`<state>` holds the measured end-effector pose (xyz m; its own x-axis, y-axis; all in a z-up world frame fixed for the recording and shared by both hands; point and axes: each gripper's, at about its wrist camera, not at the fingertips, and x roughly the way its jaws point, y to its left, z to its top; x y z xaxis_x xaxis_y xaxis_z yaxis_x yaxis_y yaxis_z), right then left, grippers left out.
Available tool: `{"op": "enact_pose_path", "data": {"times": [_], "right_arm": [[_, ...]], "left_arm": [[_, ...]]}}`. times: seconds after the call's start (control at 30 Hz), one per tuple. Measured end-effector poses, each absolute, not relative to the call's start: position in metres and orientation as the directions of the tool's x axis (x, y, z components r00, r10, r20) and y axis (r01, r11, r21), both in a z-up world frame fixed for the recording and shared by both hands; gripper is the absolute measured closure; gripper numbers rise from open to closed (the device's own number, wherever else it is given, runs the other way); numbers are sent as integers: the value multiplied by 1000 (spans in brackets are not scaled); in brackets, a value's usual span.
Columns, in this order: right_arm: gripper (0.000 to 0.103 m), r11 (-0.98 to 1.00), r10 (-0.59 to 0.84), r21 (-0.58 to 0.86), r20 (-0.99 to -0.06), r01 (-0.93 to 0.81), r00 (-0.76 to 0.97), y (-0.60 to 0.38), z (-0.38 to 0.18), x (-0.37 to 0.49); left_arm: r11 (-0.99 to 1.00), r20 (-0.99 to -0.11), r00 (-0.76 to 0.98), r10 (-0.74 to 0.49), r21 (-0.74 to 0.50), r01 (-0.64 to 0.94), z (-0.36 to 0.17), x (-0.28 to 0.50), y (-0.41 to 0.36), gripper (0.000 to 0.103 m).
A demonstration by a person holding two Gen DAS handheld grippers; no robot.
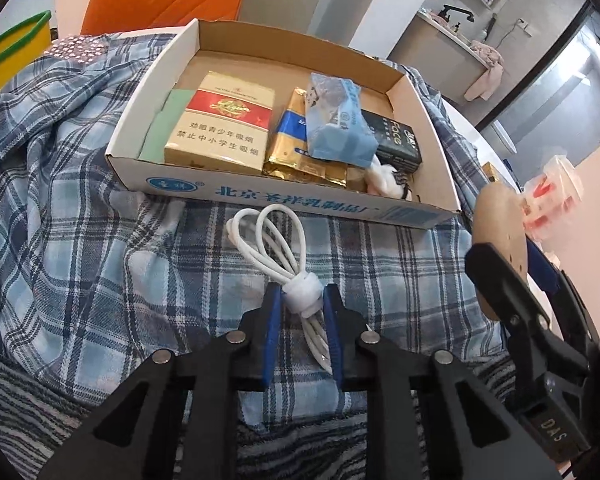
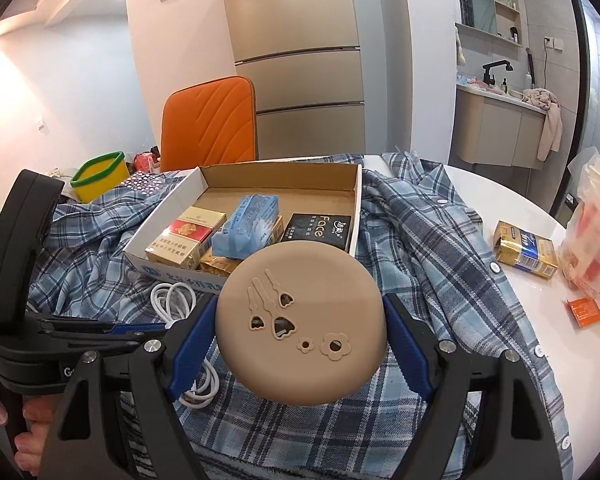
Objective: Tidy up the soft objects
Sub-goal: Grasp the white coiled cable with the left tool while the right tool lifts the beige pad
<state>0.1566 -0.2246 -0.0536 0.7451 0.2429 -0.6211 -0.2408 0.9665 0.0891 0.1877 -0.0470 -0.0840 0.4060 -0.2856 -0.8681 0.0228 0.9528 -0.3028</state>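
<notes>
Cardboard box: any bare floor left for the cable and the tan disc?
Cardboard box: bare floor along the far wall, behind the blue tissue pack and black Face pack. Near half is crowded: cigarette pack, gold packets. White table right of the plaid shirt is bare.

Woven plaid cloth [image 1: 100,216], matt cardboard box [image 1: 260,196]

A coiled white charging cable [image 1: 284,276], bound at its middle by a white strap, lies on the rumpled blue plaid shirt [image 1: 100,216] just in front of the open cardboard box [image 1: 440,184], its loops toward the box. A round tan silicone piece [image 2: 300,316] with flower and heart cutouts is raised above the shirt, tilted, near the box's front edge. Inside the box a light-blue tissue pack [image 1: 336,116] rests on other packets.
</notes>
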Motion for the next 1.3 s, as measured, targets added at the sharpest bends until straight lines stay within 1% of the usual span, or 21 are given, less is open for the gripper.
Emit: {"op": "enact_pose_path", "data": {"times": [0.07,0.1,0.17,0.27,0.37,0.57,0.67,0.93,1.3], "right_arm": [[20,966,244,91,-619,-241,746,-224,-54,156],[20,966,245,92,-619,-240,746,-224,-53,156],[20,966,247,94,-620,-241,745,-225,-54,157],[20,965,248,96,-624,-242,741,-225,-54,158],[20,966,248,96,-625,-242,740,-224,-54,158],[20,965,249,97,-626,-243,739,-224,-54,158],[20,965,249,97,-627,-243,738,-224,-54,158],[20,965,252,102,-626,-243,737,-225,-54,158],[20,963,258,106,-631,-248,732,-226,-54,158]], "left_arm": [[954,-867,408,-285,-298,33,-81,185,-47,84],[960,-868,418,-270,-277,46,-78,183,-48,84],[972,-867,441,-233,-221,78,-69,176,-52,84],[977,-879,430,-207,-166,132,-57,172,-56,84],[981,-890,436,-136,-60,183,-47,173,-59,84],[979,-922,384,-48,33,200,-59,183,-65,84],[980,-933,358,-41,31,195,-69,186,-66,84],[984,-933,356,-42,23,175,-79,196,-72,83],[989,-929,368,-43,12,146,-87,201,-73,79]]}}
